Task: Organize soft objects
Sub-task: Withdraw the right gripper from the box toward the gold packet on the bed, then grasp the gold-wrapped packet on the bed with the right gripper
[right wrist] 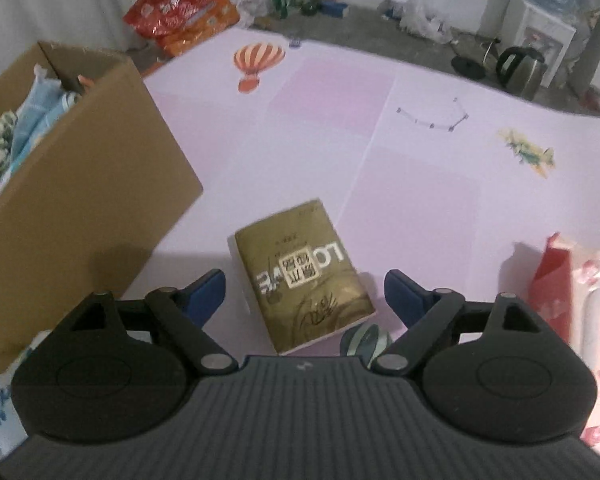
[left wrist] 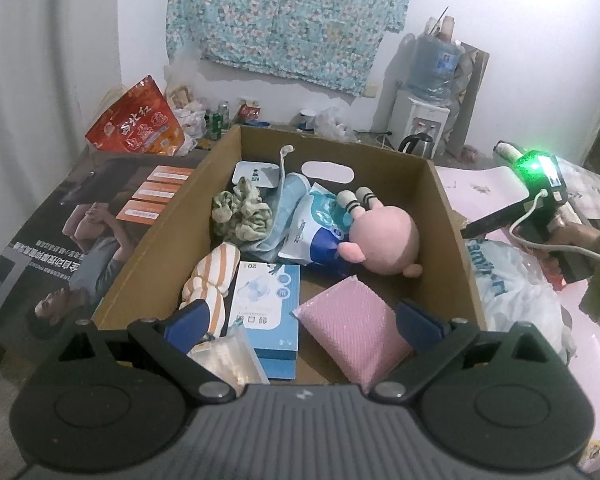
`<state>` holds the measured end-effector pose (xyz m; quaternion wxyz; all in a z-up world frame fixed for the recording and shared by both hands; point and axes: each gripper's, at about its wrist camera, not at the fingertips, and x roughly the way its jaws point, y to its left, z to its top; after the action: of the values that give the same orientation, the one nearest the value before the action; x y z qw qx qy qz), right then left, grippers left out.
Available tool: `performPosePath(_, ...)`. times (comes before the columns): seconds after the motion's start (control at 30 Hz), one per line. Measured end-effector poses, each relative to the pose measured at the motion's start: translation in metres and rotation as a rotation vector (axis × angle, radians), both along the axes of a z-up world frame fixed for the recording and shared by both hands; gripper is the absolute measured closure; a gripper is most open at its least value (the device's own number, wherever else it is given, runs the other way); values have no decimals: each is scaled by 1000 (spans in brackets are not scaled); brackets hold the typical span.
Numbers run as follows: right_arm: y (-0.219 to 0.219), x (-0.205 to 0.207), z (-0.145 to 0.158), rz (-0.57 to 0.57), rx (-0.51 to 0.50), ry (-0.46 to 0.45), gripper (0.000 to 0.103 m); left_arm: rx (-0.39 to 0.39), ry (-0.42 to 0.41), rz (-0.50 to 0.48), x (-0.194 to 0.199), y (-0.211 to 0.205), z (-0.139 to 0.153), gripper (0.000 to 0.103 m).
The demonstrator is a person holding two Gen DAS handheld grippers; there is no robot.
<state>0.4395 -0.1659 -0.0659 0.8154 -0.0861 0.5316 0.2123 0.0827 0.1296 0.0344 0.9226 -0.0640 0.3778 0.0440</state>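
Left wrist view: one cardboard box (left wrist: pixel 148 248) holds one pink plush toy (left wrist: pixel 380 240) and one pink sponge (left wrist: pixel 352 328); left gripper (left wrist: pixel 300 320) open above. Right gripper (right wrist: pixel 304 292) open over one gold tissue pack (right wrist: pixel 300 272) on the mat (right wrist: pixel 420 180).

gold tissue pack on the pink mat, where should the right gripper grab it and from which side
Probably across its two long edges, coming down from above. The gold tissue pack lies flat on the pink mat, its long axis running roughly away from the right gripper, whose open jaws already flank it with neither pad touching. The soft wrap should give under the pads.
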Motion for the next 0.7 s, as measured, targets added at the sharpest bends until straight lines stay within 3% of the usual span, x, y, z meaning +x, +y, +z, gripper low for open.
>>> performPosePath(0.07,-1,-1,-4,-12,0,-10,42,1,2,5,-1,-1,0,3)
performPosePath(0.3,-27,-3,3,-109,87,-13,45,-10,-3,3,-6,-2,1,3)
performPosePath(0.47,-57,-27,40,-181,202,-53,49,-25,-18,-7,-11,-2,2,3)
performPosePath(0.7,-81,-85,105,-170,300,-140,50,-62,-48,-27,-26,-3,5,3)
